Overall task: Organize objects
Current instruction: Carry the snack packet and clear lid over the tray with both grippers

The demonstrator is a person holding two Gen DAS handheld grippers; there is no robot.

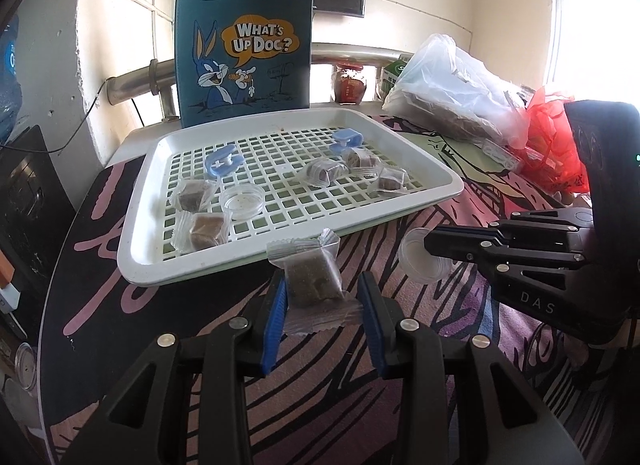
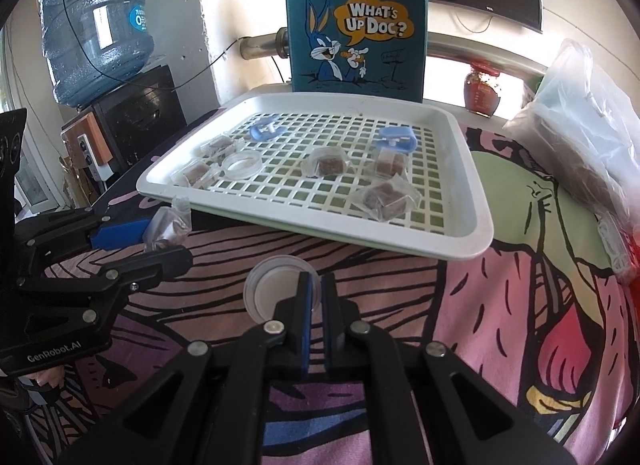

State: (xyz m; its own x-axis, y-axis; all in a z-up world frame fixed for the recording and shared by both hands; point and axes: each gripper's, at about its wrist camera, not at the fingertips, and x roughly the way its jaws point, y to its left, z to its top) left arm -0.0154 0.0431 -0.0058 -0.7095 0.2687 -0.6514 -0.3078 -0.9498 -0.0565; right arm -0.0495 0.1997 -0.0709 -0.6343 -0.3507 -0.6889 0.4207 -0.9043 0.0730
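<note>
The left gripper (image 1: 322,305) is clamping a clear-wrapped brown packet (image 1: 314,279) by its lower sides, holding it upright above the patterned tablecloth (image 1: 440,329) — probably so it can go into something. The right gripper (image 2: 317,293) is pinching, jaws nearly together, the rim of a small clear dish (image 2: 276,289), tilting its open face toward the packet. Just beyond, the white slotted tray (image 1: 144,261) is carrying five more packets, a second dish (image 1: 242,201) and two blue clips — supplies waiting.
</note>
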